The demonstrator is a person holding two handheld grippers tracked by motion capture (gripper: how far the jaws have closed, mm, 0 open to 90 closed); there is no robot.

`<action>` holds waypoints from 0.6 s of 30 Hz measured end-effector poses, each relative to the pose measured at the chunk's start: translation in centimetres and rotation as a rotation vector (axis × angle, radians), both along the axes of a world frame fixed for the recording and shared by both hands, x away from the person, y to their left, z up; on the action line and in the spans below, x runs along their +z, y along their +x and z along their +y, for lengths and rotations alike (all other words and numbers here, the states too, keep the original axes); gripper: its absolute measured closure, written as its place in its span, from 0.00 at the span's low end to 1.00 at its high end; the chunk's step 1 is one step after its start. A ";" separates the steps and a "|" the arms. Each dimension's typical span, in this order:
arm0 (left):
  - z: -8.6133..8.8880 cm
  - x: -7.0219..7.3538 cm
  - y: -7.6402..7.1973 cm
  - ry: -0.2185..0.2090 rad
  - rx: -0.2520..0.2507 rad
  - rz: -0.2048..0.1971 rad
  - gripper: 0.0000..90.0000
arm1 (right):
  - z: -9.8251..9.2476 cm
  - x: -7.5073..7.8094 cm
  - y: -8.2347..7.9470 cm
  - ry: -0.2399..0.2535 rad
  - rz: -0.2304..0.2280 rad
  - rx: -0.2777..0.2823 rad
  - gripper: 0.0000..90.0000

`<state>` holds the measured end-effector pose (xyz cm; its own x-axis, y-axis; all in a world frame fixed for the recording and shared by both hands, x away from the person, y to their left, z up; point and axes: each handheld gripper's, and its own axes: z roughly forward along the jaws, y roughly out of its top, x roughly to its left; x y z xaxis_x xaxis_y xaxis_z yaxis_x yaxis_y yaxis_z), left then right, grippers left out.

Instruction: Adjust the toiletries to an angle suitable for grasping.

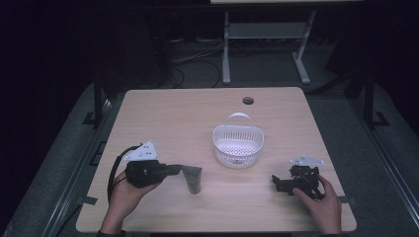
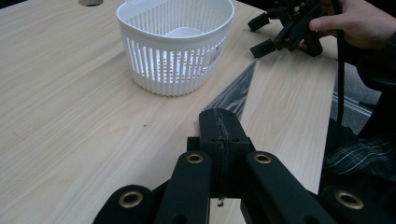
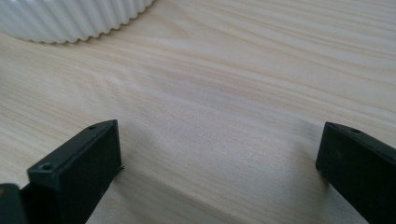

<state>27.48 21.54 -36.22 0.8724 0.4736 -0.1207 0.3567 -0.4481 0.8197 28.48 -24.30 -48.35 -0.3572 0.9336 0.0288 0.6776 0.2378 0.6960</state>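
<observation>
A dark grey tube (image 1: 191, 178) stands upright on the table, its flat crimped end at the top. My left gripper (image 1: 174, 170) is shut on that flat end from the left; in the left gripper view the jaws are pressed together around the tube's thin edge (image 2: 236, 89). A white slotted basket (image 1: 238, 143) with a handle sits at the middle of the table, just beyond and right of the tube, and appears as basket (image 2: 175, 42) and basket (image 3: 70, 18). My right gripper (image 1: 277, 182) rests low at the table's right front, open with nothing between its jaws (image 3: 219, 158).
The wooden table (image 1: 163, 118) has a round cable hole (image 1: 248, 100) near its far edge. Behind it stand a white desk frame (image 1: 267, 39) and floor cables. A person's hand and the other gripper (image 2: 292, 25) appear in the left gripper view.
</observation>
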 end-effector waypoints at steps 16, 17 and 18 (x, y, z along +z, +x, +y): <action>-0.2 0.0 1.3 0.004 0.016 -0.006 1.00 | 0.0 0.0 0.0 0.000 0.000 0.000 0.00; -0.2 0.0 1.4 0.004 0.018 -0.007 1.00 | 0.0 0.0 0.0 0.000 0.000 0.000 0.00; -0.2 0.0 1.5 0.005 0.019 -0.005 1.00 | 0.0 0.0 0.0 0.000 0.000 0.000 0.00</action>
<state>29.02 21.31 -36.22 0.8638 0.4908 -0.1137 0.3610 -0.4455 0.8193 28.48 -24.30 -48.34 -0.3569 0.9337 0.0293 0.6779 0.2374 0.6957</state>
